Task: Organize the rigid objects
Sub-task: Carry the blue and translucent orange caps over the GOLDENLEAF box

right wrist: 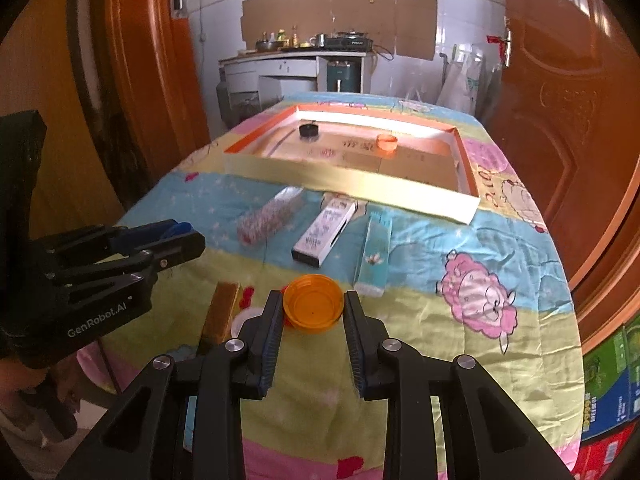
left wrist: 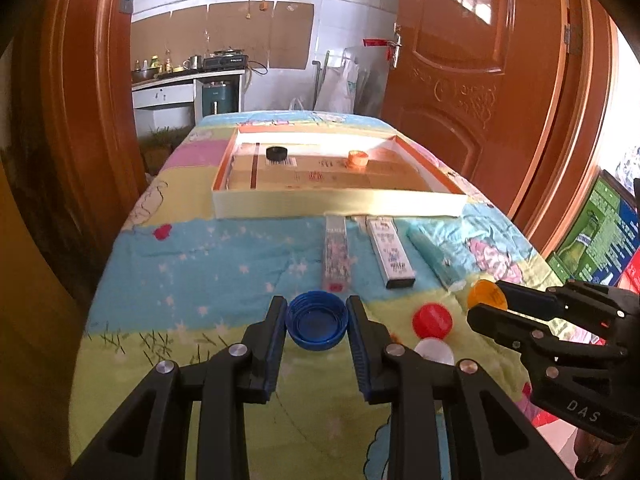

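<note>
Above quilted table (left wrist: 224, 248), blue cap (left wrist: 316, 326) clamped left, orange cap (right wrist: 313, 307) right, seemingly lifted.

**Open cloth on the left, clutter ahead**

Ahead, blocking: three slim boxes (left wrist: 362, 252) lying side by side before the tray's near wall (left wrist: 340, 204). Left of them, bare bedspread (left wrist: 208, 256). Inside the tray, wide gap between black cap (left wrist: 277, 153) and orange cap (left wrist: 357, 159).

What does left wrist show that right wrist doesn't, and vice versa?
Left wrist only: red cap and the blue cap's open face, pinched in the left gripper.
Right wrist only: gold bar and the orange cap's open face, pinched in the right gripper.
Both: tray holding a black cap, three boxes in front of it, white cap.
</note>
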Demonstrator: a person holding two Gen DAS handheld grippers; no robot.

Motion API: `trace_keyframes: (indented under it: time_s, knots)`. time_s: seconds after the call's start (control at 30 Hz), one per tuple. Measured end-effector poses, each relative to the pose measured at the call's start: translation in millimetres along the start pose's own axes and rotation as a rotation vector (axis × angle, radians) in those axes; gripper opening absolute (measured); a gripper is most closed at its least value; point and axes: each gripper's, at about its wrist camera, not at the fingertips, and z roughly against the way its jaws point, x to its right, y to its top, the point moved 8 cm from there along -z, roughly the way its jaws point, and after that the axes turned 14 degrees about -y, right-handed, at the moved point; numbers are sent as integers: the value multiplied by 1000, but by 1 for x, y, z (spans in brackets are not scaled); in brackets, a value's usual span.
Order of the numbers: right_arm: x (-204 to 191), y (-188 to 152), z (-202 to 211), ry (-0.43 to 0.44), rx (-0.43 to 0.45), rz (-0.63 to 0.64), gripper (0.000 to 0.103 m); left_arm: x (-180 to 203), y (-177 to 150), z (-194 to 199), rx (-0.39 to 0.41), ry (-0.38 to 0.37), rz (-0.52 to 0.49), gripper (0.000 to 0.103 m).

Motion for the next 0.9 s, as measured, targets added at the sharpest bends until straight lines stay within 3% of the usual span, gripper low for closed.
trace_keyframes:
  time_s: [0.47, 0.9]
  knots:
    - [22, 34, -11, 16, -1, -66, 30, -2, 47, -12, 18, 50, 25, 30]
    - [37, 66, -30, 19, 1, -85, 30, -2, 87, -32, 21, 45, 26, 30]
